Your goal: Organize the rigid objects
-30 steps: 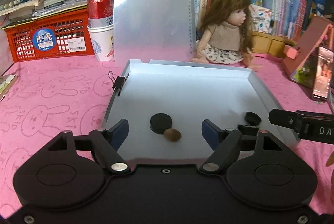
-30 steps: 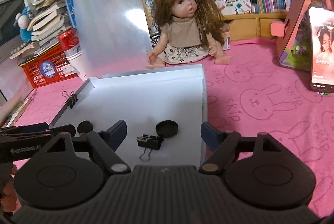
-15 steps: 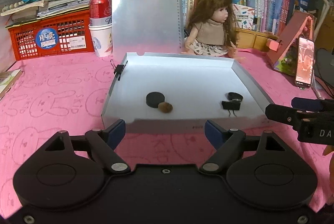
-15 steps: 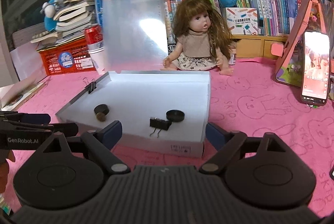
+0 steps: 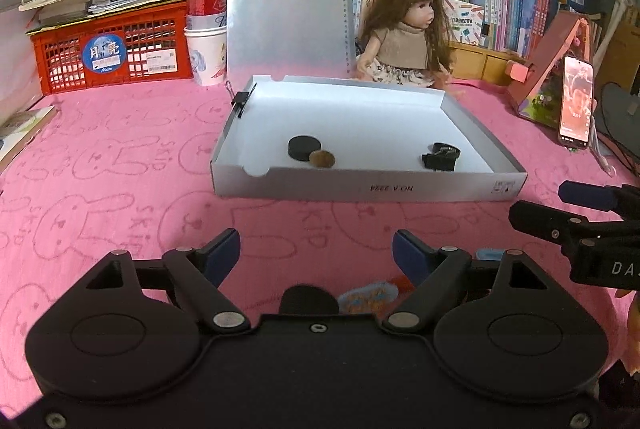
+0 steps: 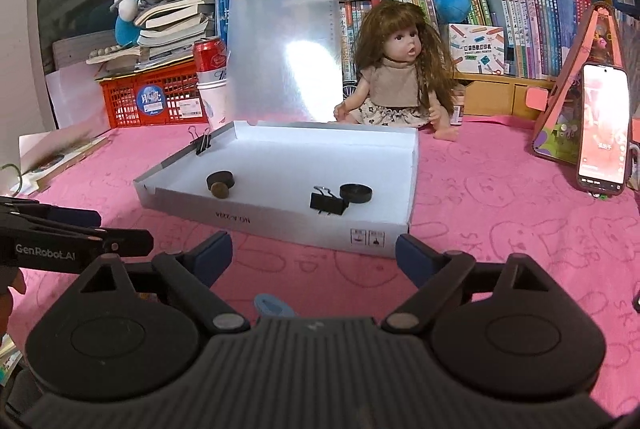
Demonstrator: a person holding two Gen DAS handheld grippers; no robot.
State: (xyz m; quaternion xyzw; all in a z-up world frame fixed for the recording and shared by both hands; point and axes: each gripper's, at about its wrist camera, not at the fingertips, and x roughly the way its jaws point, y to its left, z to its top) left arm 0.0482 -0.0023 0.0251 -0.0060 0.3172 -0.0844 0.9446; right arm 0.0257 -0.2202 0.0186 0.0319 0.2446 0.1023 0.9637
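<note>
While four small pieces already lie in the white tray [image 5: 360, 185] ahead of my tools, namely two black discs, a brown nut and a binder clip [image 6: 328, 204], both tools gape wide and empty over the pink counter [image 5: 120, 189]; more bits lie just beneath them.

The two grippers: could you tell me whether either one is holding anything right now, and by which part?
Nothing is held. The left gripper and the right gripper both stand open over the pink cloth, short of the white box.
</note>
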